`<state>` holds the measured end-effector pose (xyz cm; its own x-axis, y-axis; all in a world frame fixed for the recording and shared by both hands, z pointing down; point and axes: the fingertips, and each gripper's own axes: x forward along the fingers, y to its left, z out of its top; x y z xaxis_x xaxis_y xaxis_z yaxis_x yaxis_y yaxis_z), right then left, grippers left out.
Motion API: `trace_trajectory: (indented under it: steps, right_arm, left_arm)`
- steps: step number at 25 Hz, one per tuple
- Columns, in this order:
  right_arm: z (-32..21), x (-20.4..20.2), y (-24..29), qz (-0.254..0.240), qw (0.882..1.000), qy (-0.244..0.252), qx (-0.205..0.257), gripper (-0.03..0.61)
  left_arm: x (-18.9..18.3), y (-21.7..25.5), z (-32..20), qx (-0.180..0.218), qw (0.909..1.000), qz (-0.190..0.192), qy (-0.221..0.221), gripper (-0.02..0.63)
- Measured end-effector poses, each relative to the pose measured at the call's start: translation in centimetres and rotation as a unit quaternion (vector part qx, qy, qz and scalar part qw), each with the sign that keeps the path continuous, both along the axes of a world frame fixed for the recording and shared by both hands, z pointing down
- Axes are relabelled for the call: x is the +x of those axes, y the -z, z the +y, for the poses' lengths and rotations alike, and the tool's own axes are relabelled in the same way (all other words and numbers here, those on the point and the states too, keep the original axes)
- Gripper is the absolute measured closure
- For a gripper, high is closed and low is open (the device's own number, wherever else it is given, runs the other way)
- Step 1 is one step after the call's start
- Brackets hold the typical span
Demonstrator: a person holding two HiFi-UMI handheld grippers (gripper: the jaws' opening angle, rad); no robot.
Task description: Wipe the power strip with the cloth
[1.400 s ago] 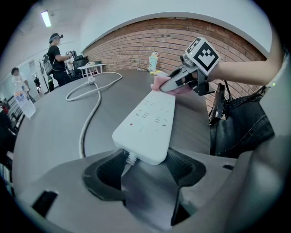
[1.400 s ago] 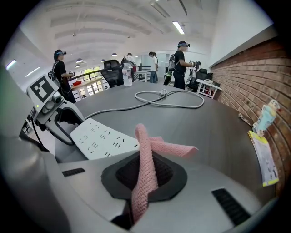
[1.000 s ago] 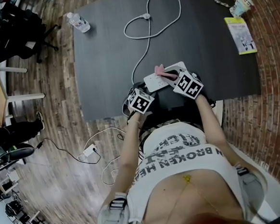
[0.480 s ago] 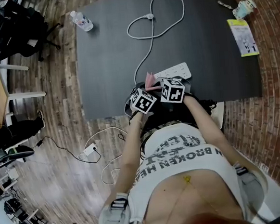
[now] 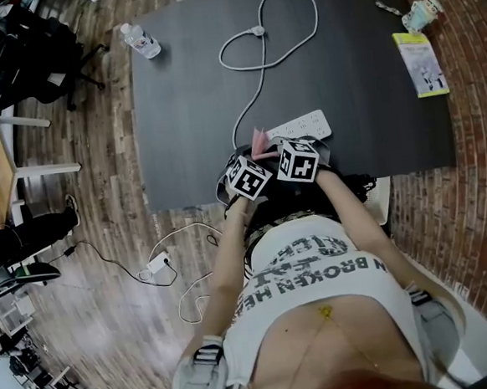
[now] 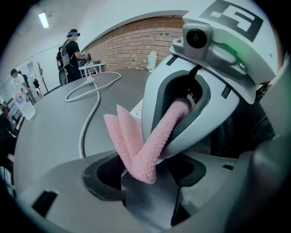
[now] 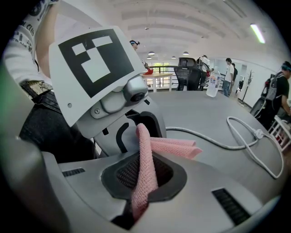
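Observation:
The white power strip [image 5: 303, 125] lies near the table's front edge, and its cable [image 5: 251, 80] loops away to a plug. Just left of it a pink cloth [image 5: 260, 139] is stretched between my two grippers. They face each other tip to tip over the front edge. My left gripper [image 5: 257, 157] is shut on one end of the cloth [image 6: 136, 145], with a fold sticking out beside it. My right gripper [image 5: 271, 154] is shut on the other end [image 7: 144, 164]. Neither gripper touches the strip.
A water bottle [image 5: 139, 40] lies at the dark table's [image 5: 186, 110] far left corner. A leaflet [image 5: 420, 62] and a small cup [image 5: 422, 12] sit at the far right. The cable [image 7: 241, 132] curves over the tabletop. People stand in the background.
My right gripper has come off the power strip and moved left with the cloth to meet the left gripper. Over the last half second both have stayed nearly still.

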<state>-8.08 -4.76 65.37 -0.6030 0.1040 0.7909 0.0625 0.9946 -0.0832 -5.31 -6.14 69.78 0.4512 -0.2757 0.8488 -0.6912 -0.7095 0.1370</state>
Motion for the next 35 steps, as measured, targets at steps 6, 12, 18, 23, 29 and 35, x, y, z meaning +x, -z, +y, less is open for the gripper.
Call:
trace_trajectory:
  steps: [6,12,18,23,29,35]
  right_arm:
    - [-0.9,1.3,0.0,0.006,0.999,-0.032,0.005,0.561]
    - [-2.1,3.3,0.0,0.004,0.998,-0.069,-0.002,0.561]
    - [-3.1,5.0,0.1,0.002,0.995,-0.103,-0.004,0.563]
    - [-3.6,6.2,0.0,-0.006,0.992,-0.129,-0.005,0.561]
    - [-3.7,6.6,0.0,-0.008,0.99,-0.14,-0.002,0.561]
    - [-4.5,8.6,-0.1,0.002,0.985,-0.173,-0.007,0.561]
  left_arm:
    - [0.0,0.0,0.0,0.001,1.0,0.001,-0.001,0.337]
    - [-0.2,0.0,0.1,-0.001,1.0,0.0,-0.001,0.337]
    - [-0.2,0.0,0.0,-0.001,1.0,-0.002,-0.001,0.337]
    - [-0.1,-0.1,0.0,0.0,1.0,-0.003,-0.002,0.337]
    - [-0.2,-0.3,0.0,0.0,1.0,-0.007,-0.002,0.337]
    - [-0.3,-0.4,0.1,0.002,0.9999,-0.013,-0.003,0.337]
